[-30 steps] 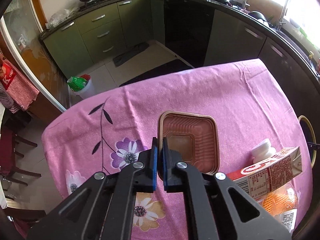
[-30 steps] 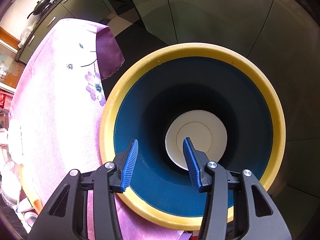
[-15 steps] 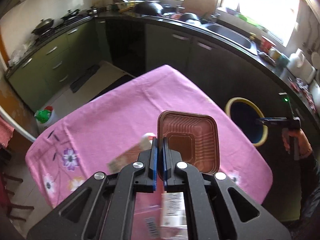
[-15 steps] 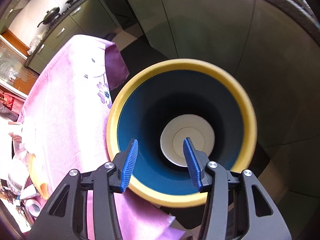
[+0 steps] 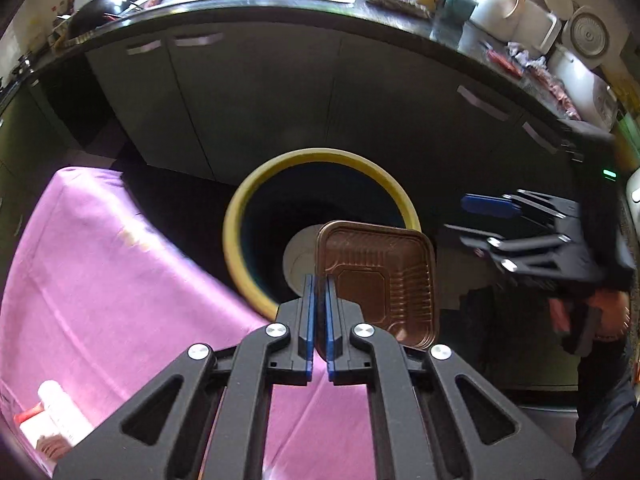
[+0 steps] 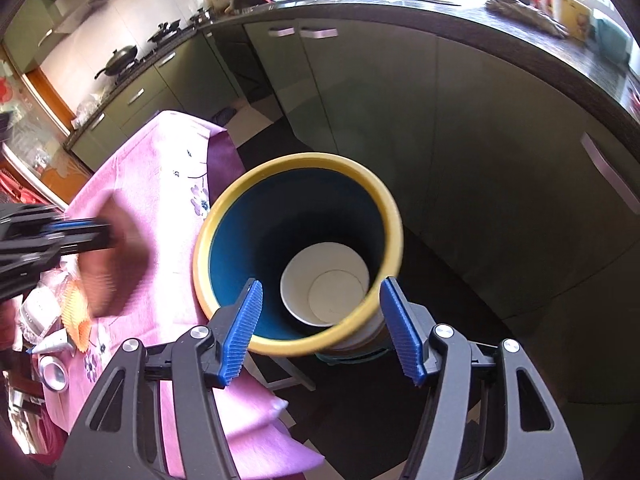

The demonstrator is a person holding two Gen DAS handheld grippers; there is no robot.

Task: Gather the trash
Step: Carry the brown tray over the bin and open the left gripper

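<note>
Pinching the tray [image 5: 376, 280] by one edge over the bin [image 5: 320, 160], the left tool [image 5: 318, 320] could drop it outside; right tool [image 6: 320, 328] spread.

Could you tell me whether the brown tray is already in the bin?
Not yet: the left gripper holds the brown tray above the bin.

The bin [image 6: 298, 252] stands on the floor just beside the surface [image 6: 160, 184] edge, before the cabinets [image 6: 460, 120]. A cup [image 6: 324, 288] lies in the bin.
</note>
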